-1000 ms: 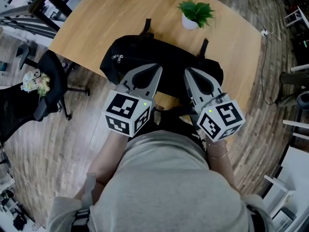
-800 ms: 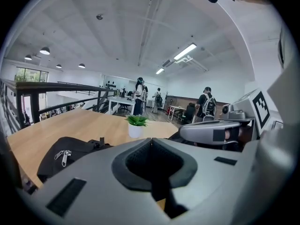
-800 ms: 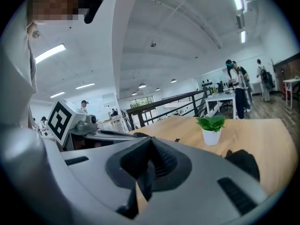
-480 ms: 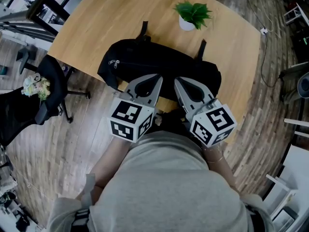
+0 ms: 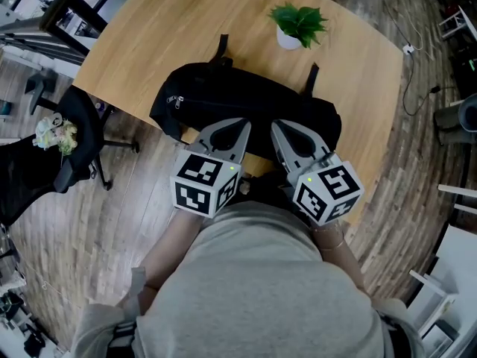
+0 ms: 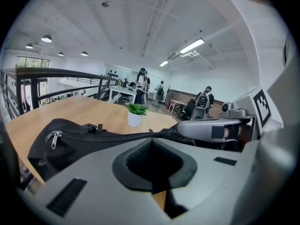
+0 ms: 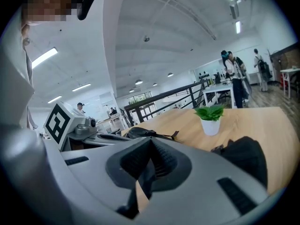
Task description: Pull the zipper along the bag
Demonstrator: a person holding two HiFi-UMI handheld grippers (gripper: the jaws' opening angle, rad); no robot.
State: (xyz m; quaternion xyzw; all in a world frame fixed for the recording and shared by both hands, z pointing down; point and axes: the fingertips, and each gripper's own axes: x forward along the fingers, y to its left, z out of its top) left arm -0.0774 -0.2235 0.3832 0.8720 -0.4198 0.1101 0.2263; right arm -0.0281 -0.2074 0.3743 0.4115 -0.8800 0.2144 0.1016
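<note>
The left gripper (image 5: 240, 125) and the right gripper (image 5: 281, 127) point side by side at the near side of the black duffel bag (image 5: 246, 95) on the wooden table (image 5: 171, 28). Both are clenched and empty, perhaps touching the bag. The zipper pull (image 5: 174, 99) sits at the bag's left end.

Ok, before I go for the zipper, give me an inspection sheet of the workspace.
Surface: wooden table, light top.
Job's things: black bag lying along the table's near edge; zipper pull at its left end, untouched.
Clutter: potted plant behind the bag, apart from it.
Grippers: left gripper and right gripper both shut, empty, side by side over the bag's near side.
Cables: one cable on the floor right of the table.
Surroundings: office chair at left on the wood-plank floor; people far off.
</note>
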